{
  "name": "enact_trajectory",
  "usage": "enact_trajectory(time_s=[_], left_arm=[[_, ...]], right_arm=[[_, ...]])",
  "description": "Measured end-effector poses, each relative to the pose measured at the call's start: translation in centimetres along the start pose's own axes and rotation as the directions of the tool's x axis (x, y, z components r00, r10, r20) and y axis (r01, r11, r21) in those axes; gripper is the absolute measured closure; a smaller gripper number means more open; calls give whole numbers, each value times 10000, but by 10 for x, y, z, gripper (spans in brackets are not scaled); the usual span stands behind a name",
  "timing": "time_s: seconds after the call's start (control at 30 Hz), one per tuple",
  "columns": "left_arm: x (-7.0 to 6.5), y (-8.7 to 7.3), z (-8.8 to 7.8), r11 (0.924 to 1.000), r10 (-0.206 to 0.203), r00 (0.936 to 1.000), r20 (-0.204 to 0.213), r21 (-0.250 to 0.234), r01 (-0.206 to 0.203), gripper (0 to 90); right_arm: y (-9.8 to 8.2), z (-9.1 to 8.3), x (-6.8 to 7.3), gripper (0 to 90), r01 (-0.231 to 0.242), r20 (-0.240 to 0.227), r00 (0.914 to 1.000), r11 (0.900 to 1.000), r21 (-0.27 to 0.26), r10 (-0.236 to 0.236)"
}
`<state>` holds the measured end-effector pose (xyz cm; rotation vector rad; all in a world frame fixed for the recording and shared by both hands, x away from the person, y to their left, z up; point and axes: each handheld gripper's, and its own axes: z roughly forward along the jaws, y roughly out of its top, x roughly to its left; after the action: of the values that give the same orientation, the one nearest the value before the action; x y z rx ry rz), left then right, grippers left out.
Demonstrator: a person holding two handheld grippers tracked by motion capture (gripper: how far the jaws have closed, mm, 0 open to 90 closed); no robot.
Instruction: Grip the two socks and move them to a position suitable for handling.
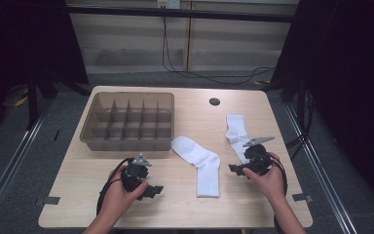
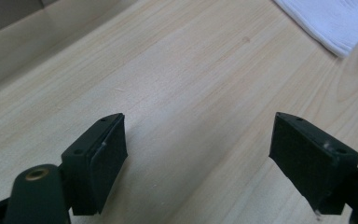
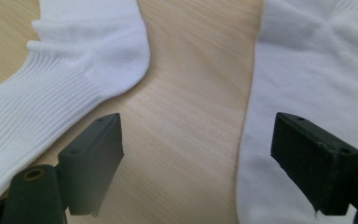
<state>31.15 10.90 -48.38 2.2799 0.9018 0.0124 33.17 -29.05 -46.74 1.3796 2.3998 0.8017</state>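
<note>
On table: two white socks (image 1: 198, 161) (image 1: 235, 132), one divided tray (image 1: 128, 120).

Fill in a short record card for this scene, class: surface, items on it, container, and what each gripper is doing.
surface: light wooden table
sock one: white sock, flat near the table's middle
sock two: second white sock, lying beside the right gripper
container: brown divided tray, far left part of the table, compartments look empty
left gripper: jaws open, nothing between them, over bare wood
right gripper: jaws open, holding nothing, between the two socks
hole: dark round grommet near the far edge
</note>
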Motion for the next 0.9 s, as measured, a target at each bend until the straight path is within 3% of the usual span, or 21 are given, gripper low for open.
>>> enact_trajectory(time_s=[0.13,0.3,0.4,0.6,0.67,0.9], left_arm=[[0,0,-1,9999,69,9999,82,89,-70,186],[0,0,-1,10000,-8,10000,59,48,7,187],[0,0,-2,10000,58,10000,-3,53,-58,186],[0,-1,-2,10000,3,10000,-5,61,-3,187],[0,-1,-2,10000,-18,10000,8,72,18,187],[-1,-1,-2,10000,-67,10000,53,45,66,188]], right_arm=[[3,2,4,168,149,-106,9998,9999,-9,-150],[7,3,16,189,792,-480,9957,9969,-34,-792],[9,3,20,203,888,-654,9939,9960,38,-884],[12,4,31,304,1365,-1060,9850,9906,-64,-1364],[12,6,39,353,1805,-1251,9762,9834,168,-1770],[13,10,56,426,2311,-1653,9610,9721,397,-2217]])
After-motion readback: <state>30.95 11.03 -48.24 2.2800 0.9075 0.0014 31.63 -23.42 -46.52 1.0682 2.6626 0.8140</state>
